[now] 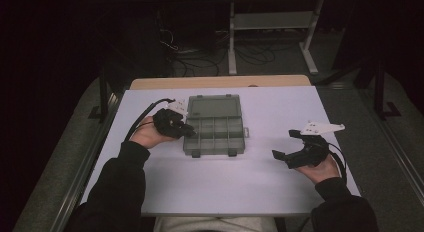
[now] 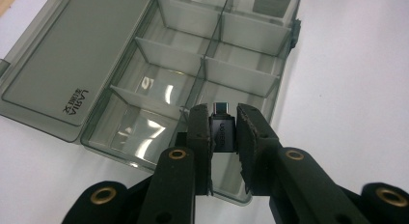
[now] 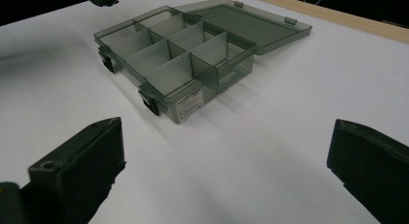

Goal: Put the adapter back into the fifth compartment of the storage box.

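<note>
A small black USB adapter (image 2: 223, 132) is pinched between the pads of the left gripper (image 2: 223, 119), with its metal plug end poking out just past the fingertips (image 2: 198, 119), right above the near edge of the open grey organizer box (image 2: 144, 64) on the white table (image 1: 225, 177). The right gripper (image 3: 226, 161) is parked well off to the side of the box, jaws spread wide with nothing but table seen between them.
</note>
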`<act>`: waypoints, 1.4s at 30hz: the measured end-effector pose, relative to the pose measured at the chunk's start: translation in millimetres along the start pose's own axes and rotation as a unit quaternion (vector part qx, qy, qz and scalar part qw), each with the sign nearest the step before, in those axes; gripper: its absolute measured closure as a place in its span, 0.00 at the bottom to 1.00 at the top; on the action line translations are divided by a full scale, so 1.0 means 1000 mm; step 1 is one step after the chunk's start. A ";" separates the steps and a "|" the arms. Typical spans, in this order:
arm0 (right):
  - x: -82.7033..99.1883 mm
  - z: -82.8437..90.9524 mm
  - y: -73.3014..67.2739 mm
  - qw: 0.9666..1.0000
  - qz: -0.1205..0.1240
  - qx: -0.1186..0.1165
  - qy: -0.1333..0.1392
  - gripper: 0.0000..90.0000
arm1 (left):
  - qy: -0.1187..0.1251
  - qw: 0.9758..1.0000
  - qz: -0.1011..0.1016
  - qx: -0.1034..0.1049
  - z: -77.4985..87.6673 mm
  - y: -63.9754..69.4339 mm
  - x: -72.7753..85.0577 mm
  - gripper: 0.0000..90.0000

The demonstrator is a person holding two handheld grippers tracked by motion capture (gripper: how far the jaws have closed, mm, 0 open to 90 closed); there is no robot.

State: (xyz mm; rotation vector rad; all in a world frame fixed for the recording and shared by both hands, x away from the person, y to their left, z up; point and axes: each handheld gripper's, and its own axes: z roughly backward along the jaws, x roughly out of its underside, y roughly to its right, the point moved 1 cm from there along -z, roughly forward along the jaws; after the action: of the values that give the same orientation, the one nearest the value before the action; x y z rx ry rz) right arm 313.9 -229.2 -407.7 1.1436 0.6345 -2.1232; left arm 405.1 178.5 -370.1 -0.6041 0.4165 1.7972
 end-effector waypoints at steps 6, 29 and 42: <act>0.000 0.000 0.000 1.000 0.000 -0.001 -0.002 0.00 | -0.020 1.000 -0.004 -0.001 -0.011 0.000 0.002 0.85; 0.001 -0.002 -0.001 1.000 0.000 -0.004 -0.008 0.00 | -0.047 0.999 0.009 0.009 -0.031 -0.006 0.011 0.85; 0.001 -0.002 0.000 1.000 0.000 -0.003 -0.008 0.00 | -0.056 0.998 0.017 0.013 -0.040 -0.008 0.016 0.85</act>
State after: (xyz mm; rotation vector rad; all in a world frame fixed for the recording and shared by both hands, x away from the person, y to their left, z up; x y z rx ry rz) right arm 314.1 -228.2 -409.5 1.1223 0.6335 -2.1263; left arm 416.6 170.6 -411.2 -0.4776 0.3761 1.8460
